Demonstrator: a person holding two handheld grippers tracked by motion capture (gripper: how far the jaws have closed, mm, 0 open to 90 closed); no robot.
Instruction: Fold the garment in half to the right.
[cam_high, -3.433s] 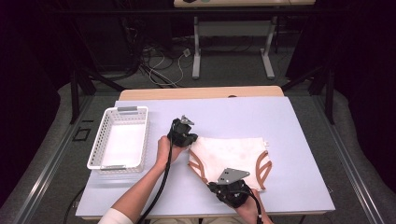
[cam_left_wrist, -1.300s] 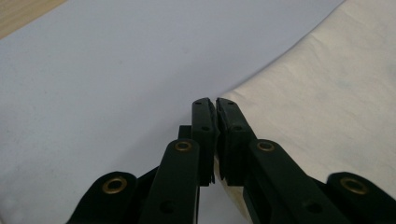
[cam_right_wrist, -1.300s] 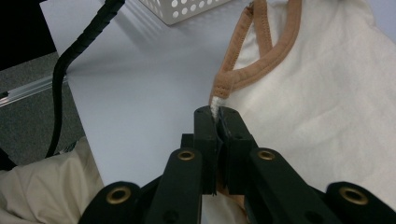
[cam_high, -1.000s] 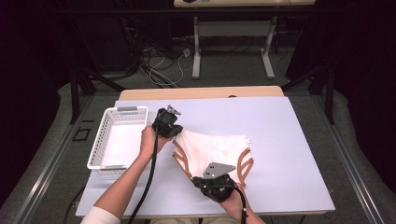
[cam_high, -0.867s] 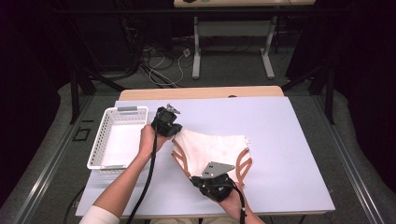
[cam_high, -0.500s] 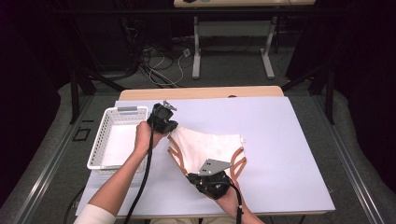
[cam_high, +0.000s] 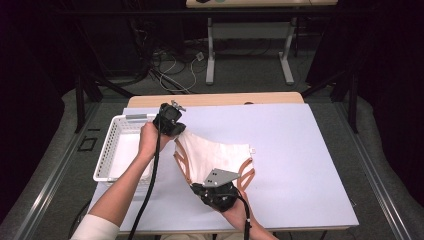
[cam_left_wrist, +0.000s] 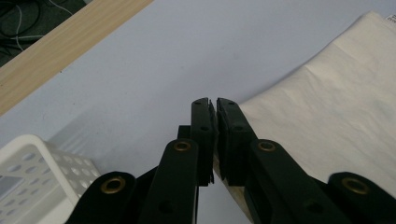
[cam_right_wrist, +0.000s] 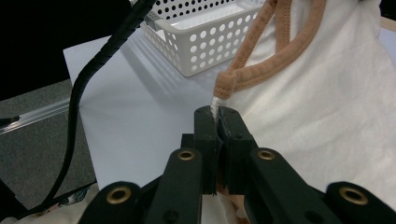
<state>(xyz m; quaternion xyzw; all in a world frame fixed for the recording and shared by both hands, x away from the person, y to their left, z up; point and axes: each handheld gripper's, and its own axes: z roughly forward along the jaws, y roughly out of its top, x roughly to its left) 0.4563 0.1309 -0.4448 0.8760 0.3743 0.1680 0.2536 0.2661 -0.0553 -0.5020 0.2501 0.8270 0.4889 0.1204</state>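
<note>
A cream garment (cam_high: 212, 155) with orange-brown trim hangs stretched between my two grippers above the pale table (cam_high: 300, 150). My left gripper (cam_high: 172, 131) is shut on its far left corner, close to the white basket (cam_high: 107, 155); in the left gripper view the jaws pinch the cloth's edge (cam_left_wrist: 215, 154) and the cream fabric (cam_left_wrist: 327, 112) spreads to the right. My right gripper (cam_high: 212, 192) is shut on the near edge of the garment; in the right gripper view the cloth (cam_right_wrist: 317, 107) is pinched just below the orange-brown trim (cam_right_wrist: 252, 70).
The white perforated basket (cam_right_wrist: 205, 37) stands at the table's left side, with something white lying inside. A wooden strip (cam_high: 215, 99) runs along the table's far edge. Black cables (cam_high: 150, 190) trail from both grippers toward the front. The table's right half lies bare.
Both grippers have carried the garment leftward toward the basket, and the left gripper has risen a little. Both grips have stayed shut on the cloth.
</note>
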